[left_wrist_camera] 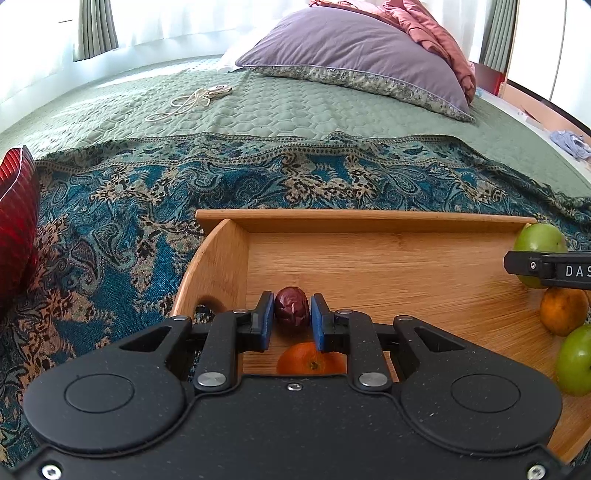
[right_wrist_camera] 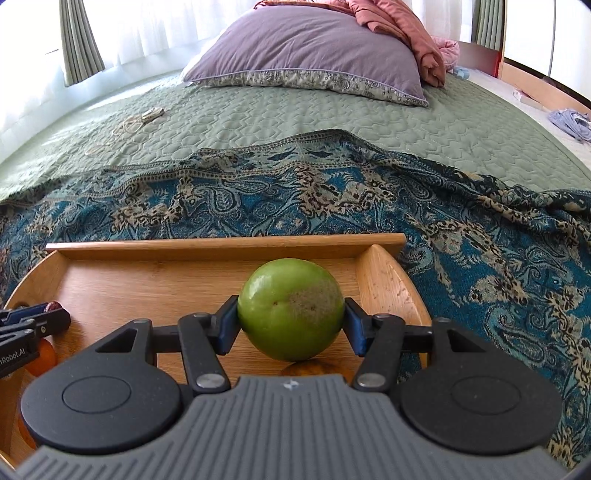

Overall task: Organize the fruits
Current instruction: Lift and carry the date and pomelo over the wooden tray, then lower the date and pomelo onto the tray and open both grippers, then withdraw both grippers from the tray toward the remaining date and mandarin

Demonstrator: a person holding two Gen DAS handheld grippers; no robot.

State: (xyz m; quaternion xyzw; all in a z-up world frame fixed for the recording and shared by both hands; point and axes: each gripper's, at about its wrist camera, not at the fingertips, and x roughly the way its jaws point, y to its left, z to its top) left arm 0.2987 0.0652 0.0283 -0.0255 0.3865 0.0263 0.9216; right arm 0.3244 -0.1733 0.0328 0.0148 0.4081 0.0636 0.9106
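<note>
My left gripper [left_wrist_camera: 292, 314] is shut on a wrinkled dark red date [left_wrist_camera: 291, 311], held over the left part of the wooden tray [left_wrist_camera: 369, 258]. An orange [left_wrist_camera: 312, 360] lies on the tray under it. My right gripper [right_wrist_camera: 290, 325] is shut on a green apple [right_wrist_camera: 290, 308] over the right part of the tray [right_wrist_camera: 147, 280]; that apple also shows in the left wrist view [left_wrist_camera: 537, 243]. A yellow-orange fruit [left_wrist_camera: 563, 312] and a second green apple [left_wrist_camera: 576, 360] lie at the tray's right side. The left gripper shows at the left edge of the right wrist view [right_wrist_camera: 26, 325].
The tray sits on a blue patterned throw [left_wrist_camera: 147, 206] over a green quilted bedspread [left_wrist_camera: 258, 110]. A purple pillow [left_wrist_camera: 351, 55], a pink blanket [left_wrist_camera: 436, 33], a corded object [left_wrist_camera: 199, 98] and a red cushion [left_wrist_camera: 16, 221] are on the bed.
</note>
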